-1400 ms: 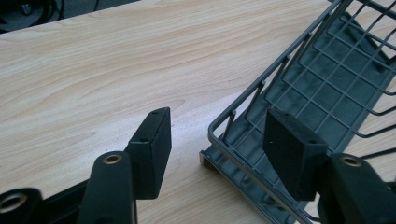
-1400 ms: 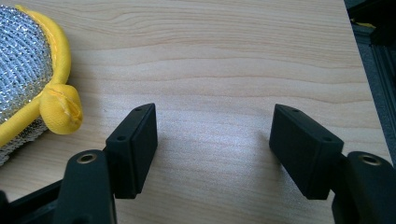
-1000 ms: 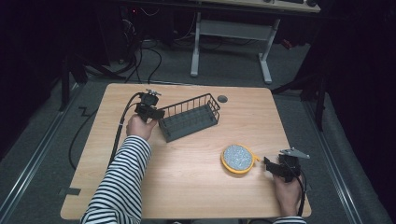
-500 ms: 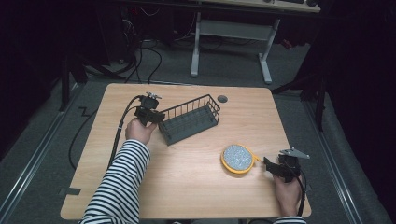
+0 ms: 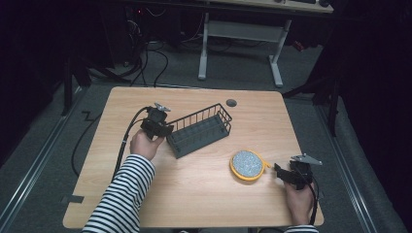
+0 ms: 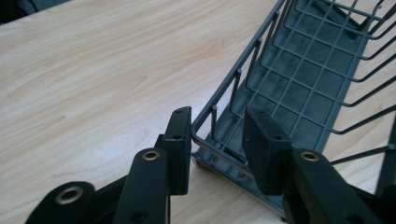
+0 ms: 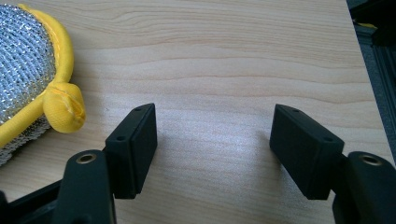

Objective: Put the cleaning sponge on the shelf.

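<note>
Lying on the worktop left of centre is one wire basket, its long axis running from near-left to far-right. One left gripper has its jaws clamped on the rim at the basket's near-left end. One round yellow scourer, cut off in the right gripper view, lies beside the right gripper, whose jaws gape empty
</note>
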